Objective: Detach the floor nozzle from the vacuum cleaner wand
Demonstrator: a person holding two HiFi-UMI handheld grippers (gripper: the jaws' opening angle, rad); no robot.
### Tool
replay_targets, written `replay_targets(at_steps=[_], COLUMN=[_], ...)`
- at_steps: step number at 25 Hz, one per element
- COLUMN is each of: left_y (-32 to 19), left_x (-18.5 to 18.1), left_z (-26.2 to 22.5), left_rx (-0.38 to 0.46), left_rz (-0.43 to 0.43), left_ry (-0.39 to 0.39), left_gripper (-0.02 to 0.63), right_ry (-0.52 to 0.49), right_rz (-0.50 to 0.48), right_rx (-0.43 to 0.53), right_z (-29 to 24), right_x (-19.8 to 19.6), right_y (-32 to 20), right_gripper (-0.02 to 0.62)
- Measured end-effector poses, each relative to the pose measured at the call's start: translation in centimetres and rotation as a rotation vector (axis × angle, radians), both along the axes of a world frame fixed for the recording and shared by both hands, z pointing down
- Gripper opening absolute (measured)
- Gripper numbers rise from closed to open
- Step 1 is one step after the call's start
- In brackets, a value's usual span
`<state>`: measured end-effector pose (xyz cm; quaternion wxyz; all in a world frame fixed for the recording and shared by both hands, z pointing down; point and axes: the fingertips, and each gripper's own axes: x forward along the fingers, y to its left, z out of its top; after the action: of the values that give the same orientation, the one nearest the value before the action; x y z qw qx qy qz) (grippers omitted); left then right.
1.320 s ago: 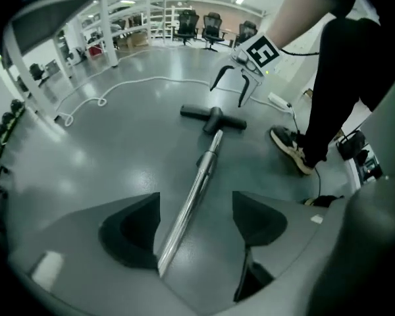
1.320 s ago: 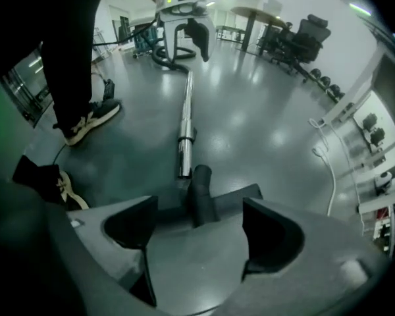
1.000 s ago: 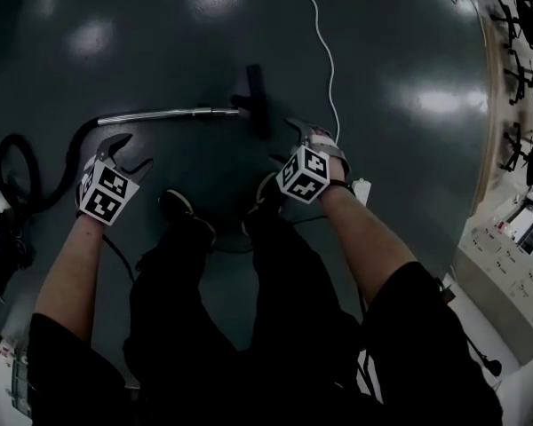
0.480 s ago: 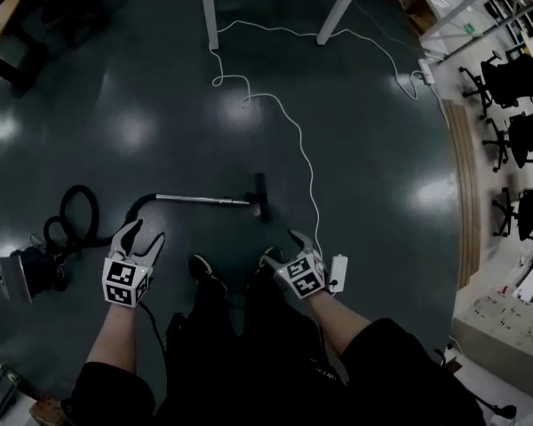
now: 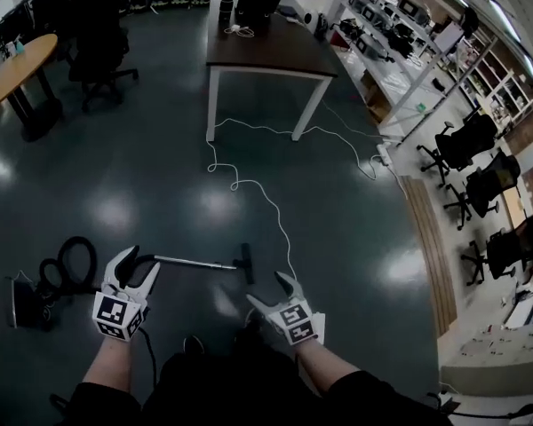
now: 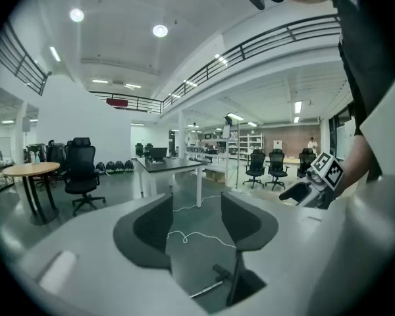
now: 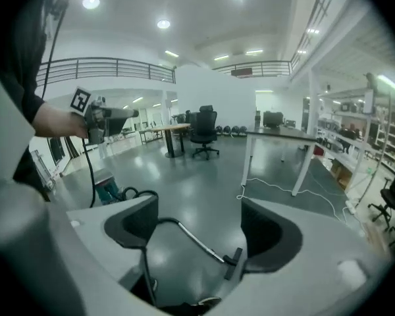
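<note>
The vacuum wand point(image 5: 191, 262) lies flat on the dark floor with the black floor nozzle point(image 5: 246, 263) joined to its right end. A black hose point(image 5: 67, 264) loops left to the vacuum body point(image 5: 22, 300). My left gripper point(image 5: 140, 260) is held high above the wand's hose end; its jaws are closing with nothing between them. My right gripper point(image 5: 268, 289) is open and empty, up in the air to the right of the nozzle. Far below, the wand point(image 7: 197, 242) and nozzle point(image 7: 234, 263) show between the right jaws, and the nozzle point(image 6: 224, 272) between the left jaws.
A white cable point(image 5: 249, 189) snakes across the floor from the nozzle toward a dark table point(image 5: 266, 56) on white legs. Office chairs point(image 5: 466, 145) stand at the right, and a round wooden table point(image 5: 18, 69) with a chair at the far left. My legs are under the grippers.
Both grippers and the head camera have risen far above the floor. The wand and nozzle now look small and distant. The left jaws have narrowed slightly.
</note>
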<state>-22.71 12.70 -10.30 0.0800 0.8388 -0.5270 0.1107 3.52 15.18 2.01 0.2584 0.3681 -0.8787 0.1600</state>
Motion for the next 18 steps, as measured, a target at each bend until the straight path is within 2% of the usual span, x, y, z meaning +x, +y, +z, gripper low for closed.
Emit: replay_targets(at_steps=[3, 6, 9, 11, 14, 16, 18], left_y=[3.2, 6.1, 8.7, 10.2, 12.1, 13.1, 13.8], left_x=[1.6, 4.8, 9.0, 11.4, 14.5, 16.5, 18.6], left_z=[-1.5, -4.5, -9.1, -11.8, -14.2, -15.3, -16.4], left_rx=[0.066, 0.136, 0.178, 0.195, 0.248, 0.278, 0.307], left_rz=[0.062, 0.144, 0.225, 0.251, 0.272, 0.265, 0.252], left_ry=[0.063, 0.153, 0.255, 0.277, 0.289, 0.297, 0.287], left_gripper=[0.226, 0.218, 0.202, 0.181, 0.145, 0.102, 0.025], right_ry=[-0.1, -0.198, -0.36, -0.477, -0.592, -0.633, -0.666], right_rz=[0.047, 0.055, 0.028, -0.01, -0.082, -0.122, -0.161], right_rx=[-0.004, 0.032, 0.076, 0.11, 0.195, 0.265, 0.322], right_z=[-3.5, -7.9, -13.1, -16.7, -21.8, -24.4, -26.2], right_x=[-1.3, -2.2, -3.6, -4.3, -3.5, -1.6, 0.7], right_y=[2.9, 4.3, 5.1, 5.9, 7.0, 7.8, 8.7], right_gripper=[0.39, 0.39, 0.383, 0.363, 0.195, 0.131, 0.059])
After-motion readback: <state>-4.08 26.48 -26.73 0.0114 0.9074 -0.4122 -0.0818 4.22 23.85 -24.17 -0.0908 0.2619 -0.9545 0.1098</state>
